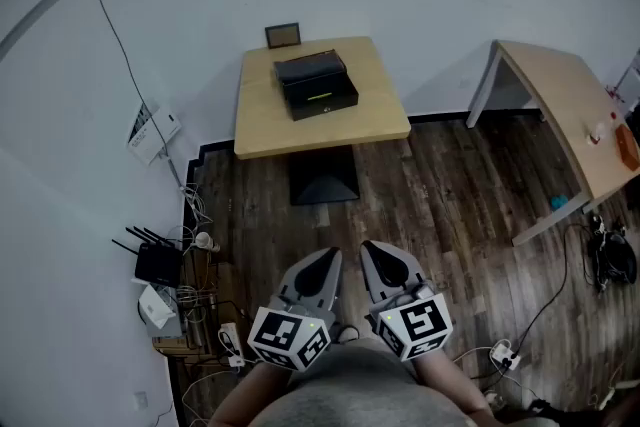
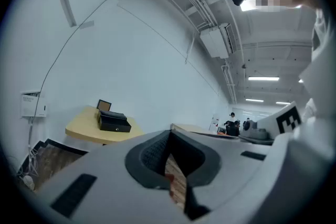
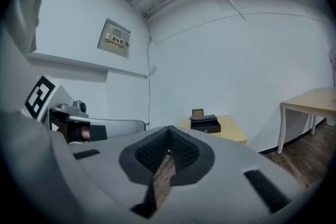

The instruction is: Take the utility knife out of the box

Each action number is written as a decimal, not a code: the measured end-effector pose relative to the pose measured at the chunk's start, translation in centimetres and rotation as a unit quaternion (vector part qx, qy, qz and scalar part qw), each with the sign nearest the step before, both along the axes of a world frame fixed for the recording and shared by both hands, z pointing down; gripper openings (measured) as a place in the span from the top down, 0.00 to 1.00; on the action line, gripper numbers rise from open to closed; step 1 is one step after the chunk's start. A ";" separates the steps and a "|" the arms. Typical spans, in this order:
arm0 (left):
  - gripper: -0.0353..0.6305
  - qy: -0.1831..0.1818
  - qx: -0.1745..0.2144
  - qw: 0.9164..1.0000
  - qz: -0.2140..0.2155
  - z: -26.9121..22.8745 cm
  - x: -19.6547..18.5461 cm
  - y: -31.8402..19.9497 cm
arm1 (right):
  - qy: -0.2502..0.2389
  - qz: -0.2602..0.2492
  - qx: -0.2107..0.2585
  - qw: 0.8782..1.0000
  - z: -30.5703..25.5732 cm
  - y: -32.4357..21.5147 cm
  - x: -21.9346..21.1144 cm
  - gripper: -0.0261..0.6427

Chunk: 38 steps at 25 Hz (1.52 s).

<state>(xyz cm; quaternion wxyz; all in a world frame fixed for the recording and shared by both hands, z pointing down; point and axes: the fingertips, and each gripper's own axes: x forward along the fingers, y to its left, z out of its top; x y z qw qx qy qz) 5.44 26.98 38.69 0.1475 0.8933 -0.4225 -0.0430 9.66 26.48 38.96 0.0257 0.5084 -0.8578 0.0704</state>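
Observation:
A black box (image 1: 316, 83) sits with its lid down on a small square wooden table (image 1: 385, 120) against the far wall. It also appears far off in the left gripper view (image 2: 113, 121) and in the right gripper view (image 3: 206, 124). No utility knife is visible. My left gripper (image 1: 325, 261) and right gripper (image 1: 377, 253) hang side by side close to my body, well short of the table and pointing toward it. The left gripper (image 2: 169, 135) has its tips together with nothing between them. The right gripper (image 3: 169, 131) is likewise shut and empty.
A small dark picture frame (image 1: 283, 35) stands behind the box. A second wooden table (image 1: 555, 100) stands at the right with small items on it. A router (image 1: 157, 263), power strips and cables crowd the left wall. Dark wood floor (image 1: 440, 185) lies between me and the table.

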 end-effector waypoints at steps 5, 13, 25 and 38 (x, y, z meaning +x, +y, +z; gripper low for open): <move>0.94 0.001 0.003 1.000 -0.016 -0.2 -0.4 0.6 | 0.005 -0.011 -0.006 1.000 0.6 1.0 0.4 0.96; 0.94 -0.004 -0.014 0.998 -0.055 0.5 -2.3 0.2 | 0.005 -0.029 -0.008 1.000 0.9 0.9 -0.5 0.96; 0.94 0.005 -0.046 0.995 -0.093 2.0 -5.8 -3.9 | 0.007 -0.052 -0.024 0.998 1.9 -3.1 -2.7 0.96; 0.94 0.004 -0.057 0.996 -0.066 3.0 -5.3 -17.0 | 0.011 -0.049 -0.046 0.998 2.3 -15.3 -3.3 0.96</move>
